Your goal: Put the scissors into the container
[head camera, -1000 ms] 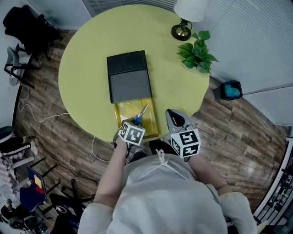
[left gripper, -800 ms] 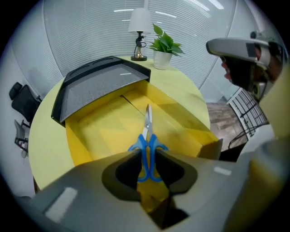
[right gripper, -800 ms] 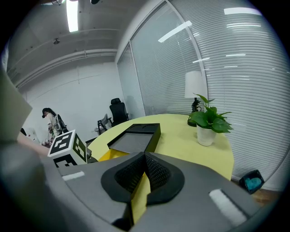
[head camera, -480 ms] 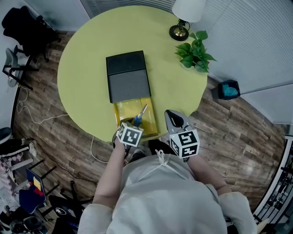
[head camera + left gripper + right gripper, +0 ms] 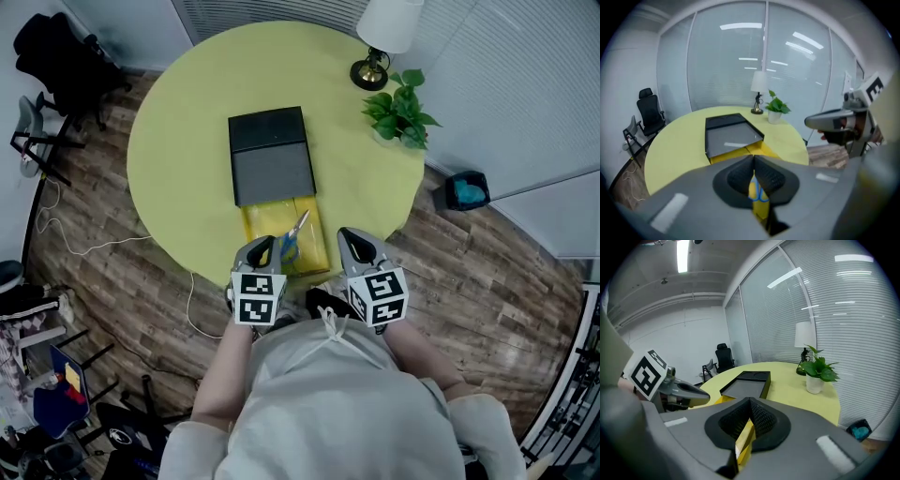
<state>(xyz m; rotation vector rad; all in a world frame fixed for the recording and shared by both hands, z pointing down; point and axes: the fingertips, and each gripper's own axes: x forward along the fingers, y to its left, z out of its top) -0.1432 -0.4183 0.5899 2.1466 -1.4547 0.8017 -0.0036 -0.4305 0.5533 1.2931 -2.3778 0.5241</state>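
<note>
Now left tongs point(image 5: 260, 247), closing empty, hover level beside right tongs point(image 5: 358, 242).

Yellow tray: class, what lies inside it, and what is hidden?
Blue-handled scissors lie in the open part of the yellow tray. Its far end runs under the black box, so anything there is hidden.

The left gripper point(image 5: 262, 250) and right gripper point(image 5: 355, 240) are held side by side close to the torso, pointing forward. The left jaws are closing tight together, and the right jaws meet too, with nothing between either pair. Both bare forearms point(image 5: 225, 370) angle inward.
</note>
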